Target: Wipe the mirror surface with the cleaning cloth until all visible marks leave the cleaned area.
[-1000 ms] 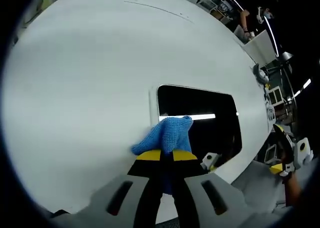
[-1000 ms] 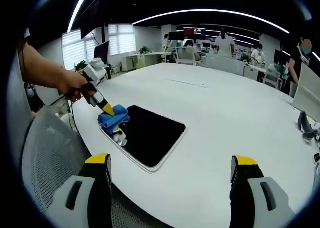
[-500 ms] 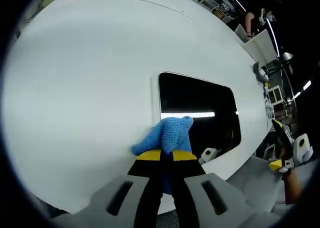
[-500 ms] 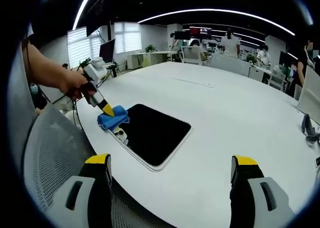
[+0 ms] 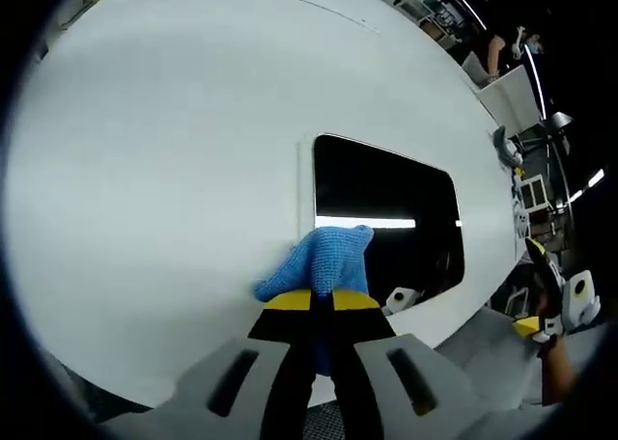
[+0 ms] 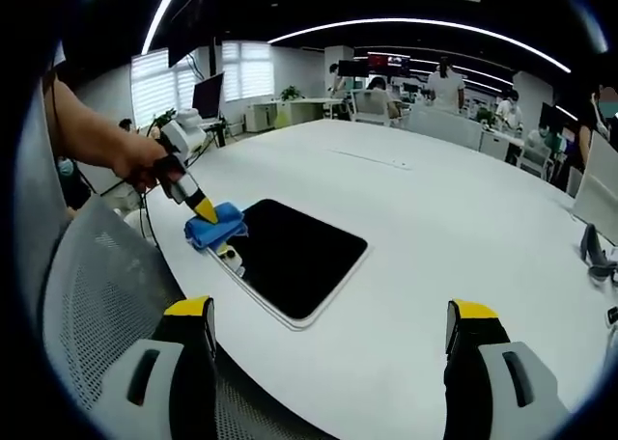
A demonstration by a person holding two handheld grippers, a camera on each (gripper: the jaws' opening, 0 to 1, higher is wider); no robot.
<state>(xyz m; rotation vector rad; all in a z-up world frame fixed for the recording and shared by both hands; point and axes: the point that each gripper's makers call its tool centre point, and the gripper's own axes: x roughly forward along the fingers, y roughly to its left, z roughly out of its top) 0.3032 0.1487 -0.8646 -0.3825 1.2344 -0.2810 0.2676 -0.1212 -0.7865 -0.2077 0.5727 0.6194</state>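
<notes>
A dark rectangular mirror with a white rim lies flat on the white table. My left gripper is shut on a blue cleaning cloth, which rests at the mirror's near corner, partly over its rim. A strip of ceiling light reflects in the glass beside the cloth. My right gripper hangs open above the table's near edge, well away from the mirror, with nothing between its yellow-tipped fingers.
A grey mesh chair back stands at the table's edge near the mirror. A person's hand holds the left gripper. Desks, monitors and several people fill the far room. A dark object lies at the table's right edge.
The cloth has slid a little off the glass toward the mirror's corner and rim. The right gripper has hardly moved and stays open.
</notes>
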